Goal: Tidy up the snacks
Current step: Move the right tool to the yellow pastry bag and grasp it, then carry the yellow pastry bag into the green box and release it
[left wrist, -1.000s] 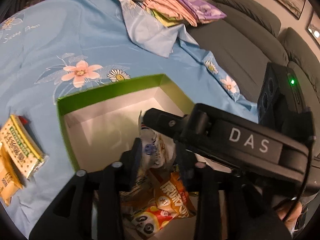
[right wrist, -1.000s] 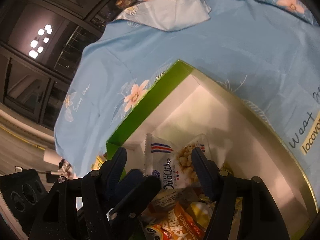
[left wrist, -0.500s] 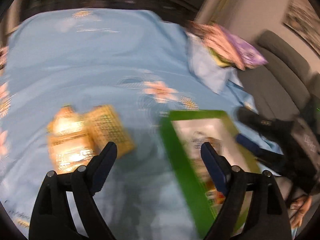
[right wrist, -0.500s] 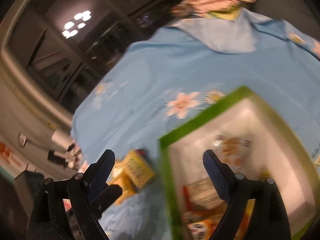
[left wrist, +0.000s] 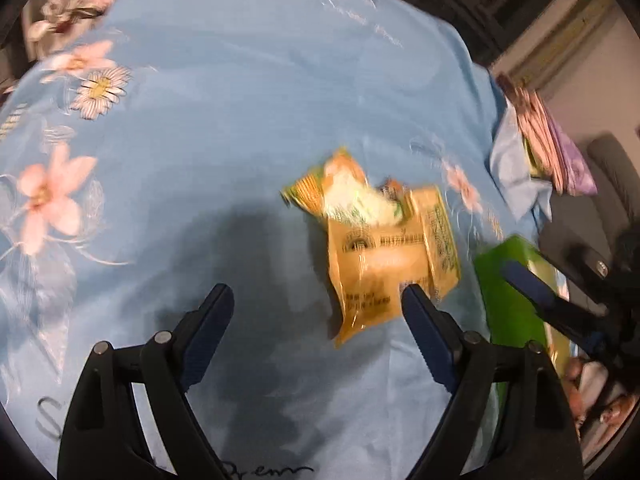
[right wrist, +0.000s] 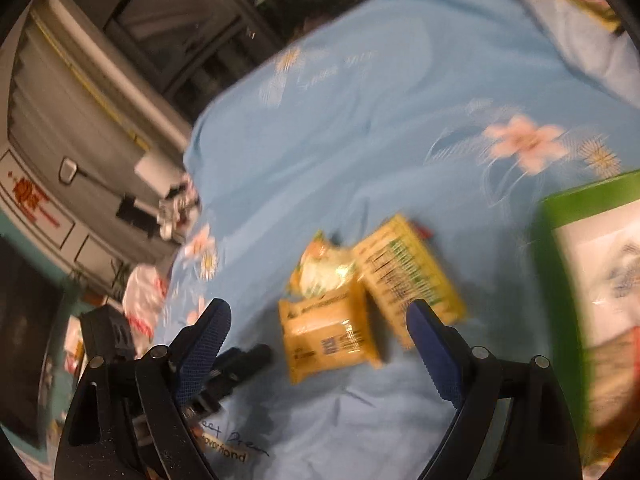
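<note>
Snacks: three yellow plastic snack packets [right wrist: 332, 336] in a touching cluster on the light-blue flowered cloth [left wrist: 240, 120], just left of the green cardboard box [right wrist: 552, 248]; long axes unclear – blurred
Box: white inside; holds packets, count unclear
Left gripper [left wrist: 316, 304]: wide, empty
Right gripper [right wrist: 316, 320]: wide, empty – above the cluster

The right tongs [right wrist: 318, 322] stand wide apart with nothing between them, above three yellow snack packets [right wrist: 332, 336] clustered on the blue floral sheet [right wrist: 360, 120]. The green box [right wrist: 548, 264] sits just right of them.
</note>
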`<act>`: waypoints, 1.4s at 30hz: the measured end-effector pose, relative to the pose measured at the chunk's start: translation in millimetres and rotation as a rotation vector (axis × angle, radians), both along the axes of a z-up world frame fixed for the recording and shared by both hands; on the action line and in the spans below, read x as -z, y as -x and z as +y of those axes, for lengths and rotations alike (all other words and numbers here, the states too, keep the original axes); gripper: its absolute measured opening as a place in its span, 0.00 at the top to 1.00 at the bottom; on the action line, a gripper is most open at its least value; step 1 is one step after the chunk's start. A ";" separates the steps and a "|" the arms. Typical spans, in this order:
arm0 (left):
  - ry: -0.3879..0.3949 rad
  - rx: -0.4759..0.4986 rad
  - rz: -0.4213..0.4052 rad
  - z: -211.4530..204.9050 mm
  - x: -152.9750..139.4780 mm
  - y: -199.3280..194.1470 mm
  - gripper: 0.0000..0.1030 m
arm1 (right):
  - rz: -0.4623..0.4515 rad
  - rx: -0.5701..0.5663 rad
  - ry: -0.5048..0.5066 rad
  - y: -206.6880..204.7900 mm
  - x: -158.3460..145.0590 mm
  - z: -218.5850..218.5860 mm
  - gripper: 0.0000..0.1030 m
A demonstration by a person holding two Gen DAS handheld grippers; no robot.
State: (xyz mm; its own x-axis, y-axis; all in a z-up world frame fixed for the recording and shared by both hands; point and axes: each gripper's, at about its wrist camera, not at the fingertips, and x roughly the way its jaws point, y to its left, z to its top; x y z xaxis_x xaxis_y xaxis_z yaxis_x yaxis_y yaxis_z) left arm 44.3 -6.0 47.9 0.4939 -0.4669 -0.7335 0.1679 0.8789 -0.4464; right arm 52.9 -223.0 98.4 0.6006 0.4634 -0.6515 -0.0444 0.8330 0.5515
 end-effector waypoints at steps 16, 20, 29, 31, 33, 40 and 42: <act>0.074 0.119 -0.046 -18.4 18.0 -3.7 0.64 | 0.149 -0.059 -0.026 -24.6 71.3 21.0 0.42; 0.053 0.113 -0.069 -21.5 14.3 -0.1 0.65 | 0.133 -0.058 -0.036 -22.5 71.3 20.0 0.43; 0.025 0.128 -0.143 -27.4 -7.3 11.4 0.65 | 0.072 -0.052 -0.062 -11.6 51.6 22.2 0.43; 0.022 0.136 -0.159 -31.1 -12.9 14.7 0.65 | 0.055 -0.049 -0.061 -5.8 44.1 19.6 0.43; 0.019 0.145 -0.182 -33.3 -20.9 20.7 0.65 | 0.043 -0.047 -0.061 -1.1 37.4 17.8 0.43; 0.021 0.165 -0.248 -32.9 -44.2 41.1 0.65 | -0.024 -0.064 -0.032 21.3 6.8 19.8 0.43; 0.040 0.168 -0.259 -35.5 -51.6 44.5 0.65 | -0.046 -0.061 -0.007 26.8 -4.9 17.6 0.43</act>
